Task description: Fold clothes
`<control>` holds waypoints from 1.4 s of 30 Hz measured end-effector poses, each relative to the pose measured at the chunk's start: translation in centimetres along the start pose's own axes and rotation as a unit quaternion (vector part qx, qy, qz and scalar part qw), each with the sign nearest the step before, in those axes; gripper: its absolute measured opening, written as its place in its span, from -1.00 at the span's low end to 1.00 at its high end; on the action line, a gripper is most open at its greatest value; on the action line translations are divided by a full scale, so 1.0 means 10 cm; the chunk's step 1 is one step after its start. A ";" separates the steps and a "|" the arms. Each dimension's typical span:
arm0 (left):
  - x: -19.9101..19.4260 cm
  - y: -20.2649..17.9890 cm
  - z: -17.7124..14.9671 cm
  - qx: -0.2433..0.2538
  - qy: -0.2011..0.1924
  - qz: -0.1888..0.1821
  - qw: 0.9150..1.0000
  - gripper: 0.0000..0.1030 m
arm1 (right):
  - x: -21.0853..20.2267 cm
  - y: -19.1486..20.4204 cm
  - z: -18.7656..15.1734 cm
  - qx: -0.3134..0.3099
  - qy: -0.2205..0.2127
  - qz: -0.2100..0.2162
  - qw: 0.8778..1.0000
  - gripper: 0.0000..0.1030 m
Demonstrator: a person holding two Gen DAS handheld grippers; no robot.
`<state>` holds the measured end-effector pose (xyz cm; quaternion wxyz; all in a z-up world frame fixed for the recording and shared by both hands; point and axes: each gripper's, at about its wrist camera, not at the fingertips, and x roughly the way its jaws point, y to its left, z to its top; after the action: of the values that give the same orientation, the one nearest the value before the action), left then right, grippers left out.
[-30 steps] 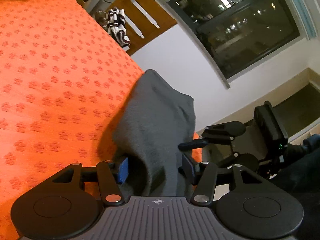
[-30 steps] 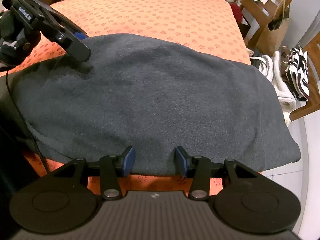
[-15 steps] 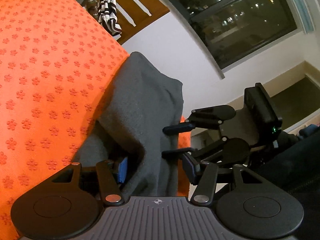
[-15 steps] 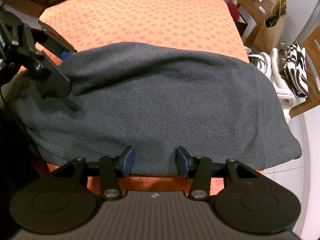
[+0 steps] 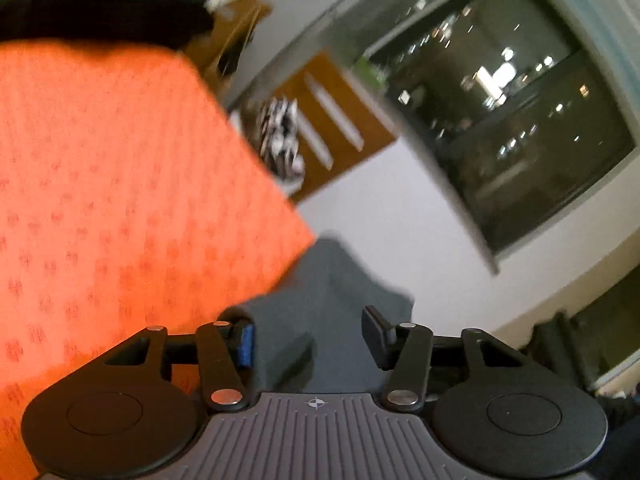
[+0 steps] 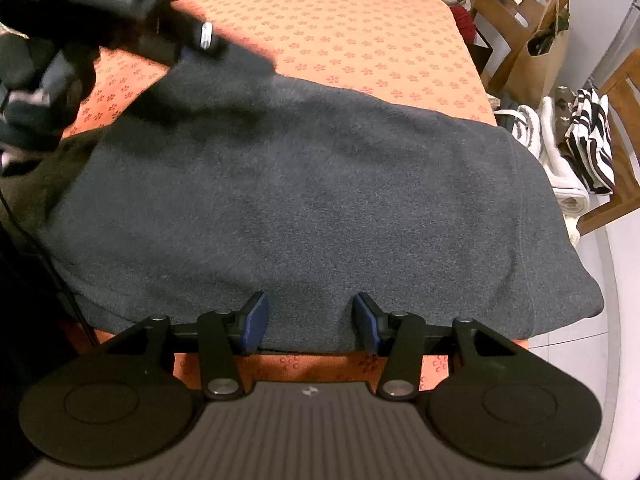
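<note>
Now dark grey fleece garment lies spread across orange flower-print bed cover. Right tool gapes wide at its near hem; left tool, also wide, straddles a raised fold, blurred.

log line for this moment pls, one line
task: fold clothes | left gripper: open, over grey garment corner, blurred | right gripper: open at near hem | garment spread on orange cloth

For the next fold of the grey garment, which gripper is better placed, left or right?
Probably the right gripper: its open fingers sit at the near hem of the grey garment, spread flat on the orange cover. The left gripper is open, blurred, at the garment's far corner.
</note>
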<state>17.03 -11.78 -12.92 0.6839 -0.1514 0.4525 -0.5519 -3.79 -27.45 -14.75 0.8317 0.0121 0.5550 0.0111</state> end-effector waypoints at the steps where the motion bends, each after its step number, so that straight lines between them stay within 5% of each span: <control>1: -0.02 -0.05 0.00 0.009 -0.006 0.002 1.000 -0.02 | 0.00 0.00 0.00 0.001 -0.001 0.000 1.000 0.06; 8: -0.14 -0.16 -0.13 0.048 -0.028 0.032 0.998 -0.07 | 0.00 0.00 -0.02 0.003 -0.005 -0.001 1.000 0.06; 14: -0.01 0.17 -0.19 0.007 0.071 0.031 0.997 -0.03 | 0.00 0.01 -0.03 0.005 -0.009 -0.001 1.000 0.06; 21: 0.13 0.31 0.06 -0.009 0.072 0.008 0.997 -0.01 | -0.02 0.01 -0.04 0.007 -0.013 -0.002 1.000 0.07; 29: 0.25 0.44 0.24 -0.010 0.083 -0.004 0.996 -0.36 | -0.05 -0.01 -0.05 0.011 -0.021 -0.004 1.000 0.07; 32: 0.09 0.54 0.27 -0.007 0.088 -0.002 0.996 -0.33 | -0.05 0.00 -0.06 0.012 -0.026 -0.004 1.000 0.07; 35: -0.16 0.62 0.35 -0.002 0.071 0.024 0.997 -0.04 | -0.05 -0.01 -0.06 0.011 -0.028 -0.004 1.000 0.07; 42: -0.75 0.60 0.23 -0.013 0.044 0.077 0.996 -0.04 | -0.08 -0.02 -0.03 0.009 -0.028 -0.001 1.000 0.06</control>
<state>22.66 -3.69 -12.55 0.7015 -0.1010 0.4998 -0.4978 -4.38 -27.65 -14.09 0.8469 0.0194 0.5313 0.0053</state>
